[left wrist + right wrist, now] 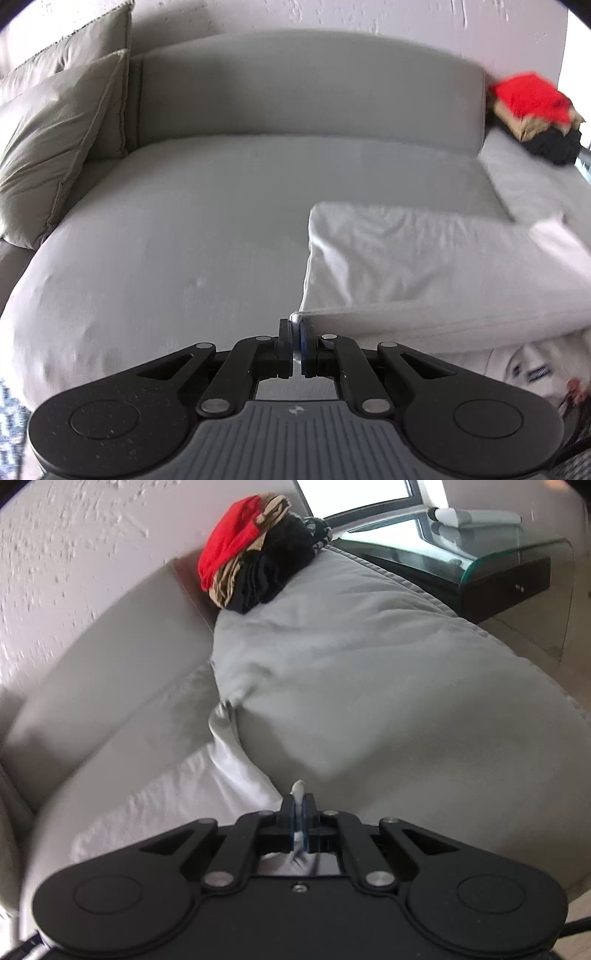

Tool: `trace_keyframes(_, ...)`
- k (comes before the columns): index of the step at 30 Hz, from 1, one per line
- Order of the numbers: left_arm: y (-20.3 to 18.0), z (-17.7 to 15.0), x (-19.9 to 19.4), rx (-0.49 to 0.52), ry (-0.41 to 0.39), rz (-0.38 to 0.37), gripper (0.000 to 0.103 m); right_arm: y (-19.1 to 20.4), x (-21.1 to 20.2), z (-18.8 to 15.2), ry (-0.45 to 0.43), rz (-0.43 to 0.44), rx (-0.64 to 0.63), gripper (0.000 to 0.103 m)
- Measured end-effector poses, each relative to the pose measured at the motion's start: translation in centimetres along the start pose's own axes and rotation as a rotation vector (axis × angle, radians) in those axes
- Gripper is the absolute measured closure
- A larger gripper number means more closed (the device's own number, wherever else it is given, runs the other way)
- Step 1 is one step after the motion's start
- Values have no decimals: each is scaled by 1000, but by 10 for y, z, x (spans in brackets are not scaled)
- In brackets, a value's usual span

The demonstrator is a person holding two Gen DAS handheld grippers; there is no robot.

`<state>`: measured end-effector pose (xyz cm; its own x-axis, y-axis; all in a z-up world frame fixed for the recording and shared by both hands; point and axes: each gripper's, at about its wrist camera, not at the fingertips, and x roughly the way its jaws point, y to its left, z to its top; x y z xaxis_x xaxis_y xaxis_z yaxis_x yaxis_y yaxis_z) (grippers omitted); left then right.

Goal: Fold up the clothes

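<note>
White garment [424, 258], left wrist view: it lies spread on the grey sofa seat [166, 221] from 2 to 4 o'clock of the frame, with its near corner drawn to the left gripper [296, 338] at 6 o'clock. The left gripper's jaws are pressed together, pinching that corner, and a folded edge of cloth runs taut from the jaws toward 3 o'clock. A printed portion of fabric shows below this edge at 4 o'clock. Two beige cushions [55, 129] lean against the sofa backrest [295, 85] at 9 to 10 o'clock. A pile of clothes [535, 110], red on tan on black, rests at the far end of the seat at 2 o'clock. A textured white wall [332, 14] stands behind the backrest at 12 o'clock. Right wrist view: the right gripper [298, 818] at 6 o'clock has its jaws pressed together, pinching a small tuft of the white garment [177, 794], which extends from the jaws toward 8 o'clock across the seat. A grey seat cushion [388, 683] fills the frame centre through 3 o'clock. The pile of clothes [258, 550] sits at 12 o'clock on the cushion's far end, against the wall [55, 554]. A glass side table [480, 546] and a window [351, 494] appear at 1 to 2 o'clock.
</note>
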<state>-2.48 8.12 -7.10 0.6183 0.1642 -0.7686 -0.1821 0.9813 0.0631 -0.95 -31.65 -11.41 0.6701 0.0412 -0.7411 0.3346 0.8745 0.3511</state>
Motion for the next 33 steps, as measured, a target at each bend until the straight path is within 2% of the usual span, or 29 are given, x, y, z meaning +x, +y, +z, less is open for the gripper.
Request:
trace_keyframes(3, 7, 4, -7, 3, 16, 60, 87, 9, -5, 2, 12, -41, -48, 92)
trace_keyframes(4, 11, 4, -16, 2, -11, 71, 85, 11, -11, 2, 4, -43, -54, 87)
trace_keyframes(5, 14, 4, -27, 0, -44, 80, 85, 14, -19, 3, -9, -40, -62, 76)
trace_keyframes(6, 15, 7, -36, 5, -79, 63, 85, 19, -30, 3, -30, -31, -78, 71)
trace_keyframes(9, 10, 21, -55, 20, -161, -28, 85, 41, -42, 6, -20, 60, -115, 68)
trace_keyframes(10, 0, 28, -52, 37, -166, -80, 84, 50, -39, 8, 9, 96, -121, 67)
trace_keyframes(12, -22, 42, -40, 92, -167, -170, 80, 74, -13, 8, 135, 172, -139, 58)
trace_keyframes(14, -50, 53, -13, 161, -114, -210, 78, 95, 17, 5, 239, 205, -157, 58)
trace_keyframes(15, -60, 58, 2, 178, -73, -227, 78, 105, 35, 2, 283, 190, -168, 61)
trace_keyframes(16, -68, 61, 17, 191, -30, -247, 78, 112, 51, 1, 316, 165, -180, 66)
trace_keyframes(17, -74, 64, 30, 197, 6, -264, 78, 116, 65, 0, 337, 137, -194, 78)
trace_keyframes(18, -80, 66, 43, 202, 42, -280, 78, 120, 76, -1, 354, 106, -210, 81)
trace_keyframes(23, -86, 63, 81, 212, 154, -312, 79, 121, 98, -6, 411, 60, -265, 81)
trace_keyframes(26, -76, 49, 58, 281, 217, -415, 80, 117, 84, -14, 476, 84, -306, 80)
trace_keyframes(28, -62, 30, 31, 327, 255, -501, 85, 108, 62, -22, 473, 110, -306, 80)
trace_keyframes(31, -30, 8, -6, 270, 234, -600, 85, 91, 26, -33, 455, 151, -297, 80)
trace_keyframes(33, -16, 2, -23, 229, 174, -599, 84, 80, 2, -41, 443, 178, -292, 80)
